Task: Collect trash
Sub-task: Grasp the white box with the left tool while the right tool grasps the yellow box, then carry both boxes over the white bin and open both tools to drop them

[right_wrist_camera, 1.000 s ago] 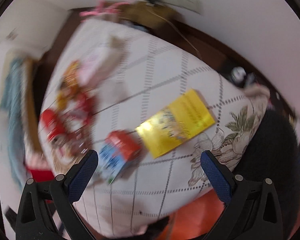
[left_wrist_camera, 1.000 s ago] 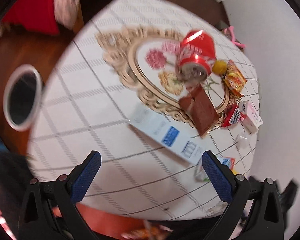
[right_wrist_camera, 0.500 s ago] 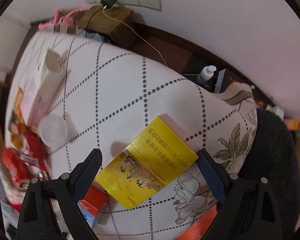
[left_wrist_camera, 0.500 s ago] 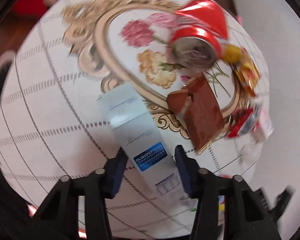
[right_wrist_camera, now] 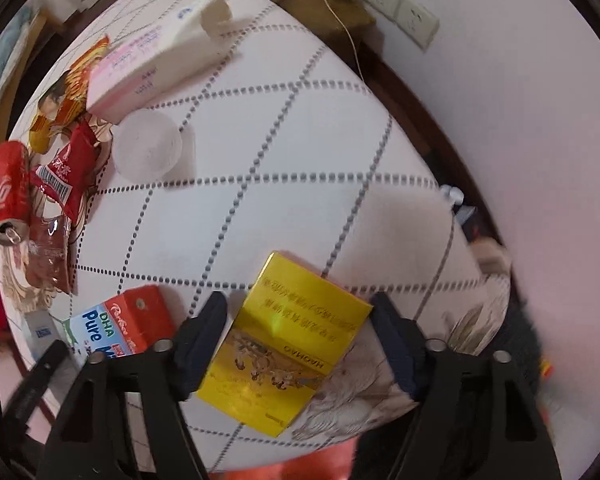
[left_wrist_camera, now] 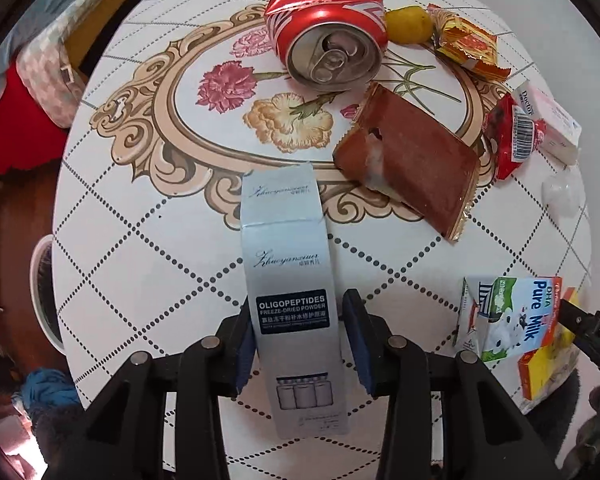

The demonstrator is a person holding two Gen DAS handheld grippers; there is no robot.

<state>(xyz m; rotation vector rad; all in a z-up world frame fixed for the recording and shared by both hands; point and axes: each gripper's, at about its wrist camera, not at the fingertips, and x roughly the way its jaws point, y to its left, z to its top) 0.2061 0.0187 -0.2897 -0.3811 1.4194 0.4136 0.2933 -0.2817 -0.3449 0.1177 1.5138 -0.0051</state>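
Observation:
My left gripper (left_wrist_camera: 300, 344) is shut on a long silver-blue carton (left_wrist_camera: 290, 292) that lies on the round table (left_wrist_camera: 140, 248). My right gripper (right_wrist_camera: 300, 344) is partly closed around a yellow box (right_wrist_camera: 284, 344) at the table's near edge; the left pad (right_wrist_camera: 204, 332) is close to it and the right pad (right_wrist_camera: 396, 340) stands a little off its corner. Other trash lies around: a crushed red can (left_wrist_camera: 328, 28), a brown wrapper (left_wrist_camera: 408, 160), a milk carton (left_wrist_camera: 512, 316), a red packet (left_wrist_camera: 508, 136).
A pink-white box (right_wrist_camera: 156, 60), a clear plastic lid (right_wrist_camera: 148, 152), a yellow-orange wrapper (left_wrist_camera: 464, 40) and a small yellow fruit (left_wrist_camera: 408, 24) are on the table. A white wall with sockets (right_wrist_camera: 400, 12) is behind. A white-rimmed bin (left_wrist_camera: 46, 292) stands on the floor at left.
My left gripper closed from wide open onto the silver-blue carton. My right gripper dropped down over the yellow box and its jaws narrowed around it.

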